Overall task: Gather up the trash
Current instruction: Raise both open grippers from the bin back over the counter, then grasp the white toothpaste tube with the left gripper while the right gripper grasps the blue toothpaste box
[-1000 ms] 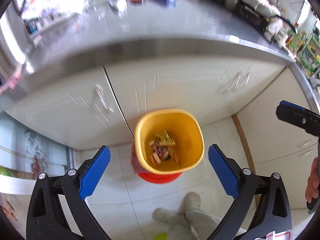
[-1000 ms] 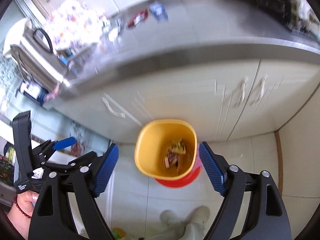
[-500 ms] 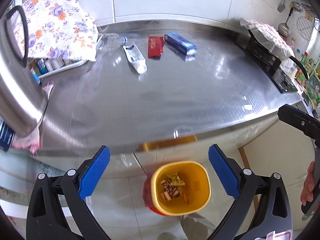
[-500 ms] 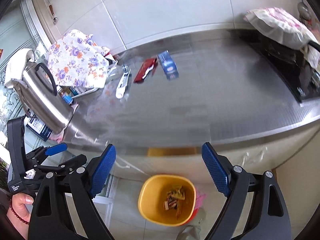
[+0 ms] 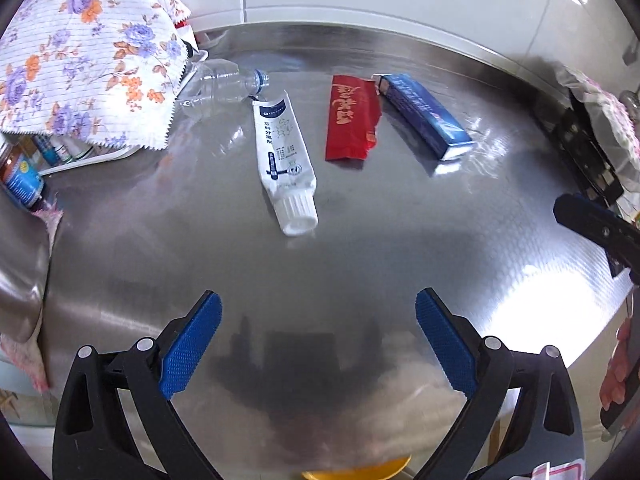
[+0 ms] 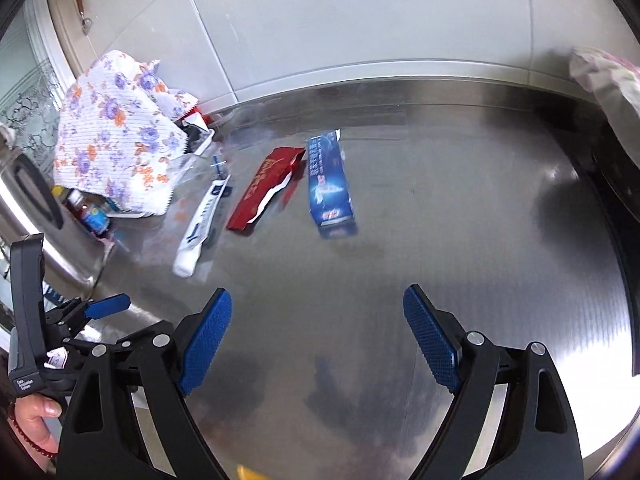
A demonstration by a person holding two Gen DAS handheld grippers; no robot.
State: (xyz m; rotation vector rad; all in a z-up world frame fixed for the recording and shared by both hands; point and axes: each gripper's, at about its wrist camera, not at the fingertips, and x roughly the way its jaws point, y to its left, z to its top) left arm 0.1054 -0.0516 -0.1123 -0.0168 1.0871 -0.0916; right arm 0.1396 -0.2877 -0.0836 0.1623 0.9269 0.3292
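The left gripper [image 5: 316, 340] was held above the near part of a stainless steel counter [image 5: 360, 240], its blue-padded jaws spread wide with nothing between them. The right gripper [image 6: 318, 340] was likewise held wide apart and empty over the same surface.

Four pieces of trash were seen lying on the counter toward the back wall. A white tube [image 5: 285, 160] lay with its cap pointing toward the camera; just beside it, on the right, lay a red wrapper [image 5: 351, 118], and next to that a blue carton [image 5: 424, 116], which lay at an angle. A clear plastic bottle [image 5: 218, 86] lay on its side behind the tube, partly under a floral cloth [image 5: 80, 52] (draped over a rack of small containers). A sliver of yellow bin rim [image 5: 356, 472] was visible at the bottom edge.
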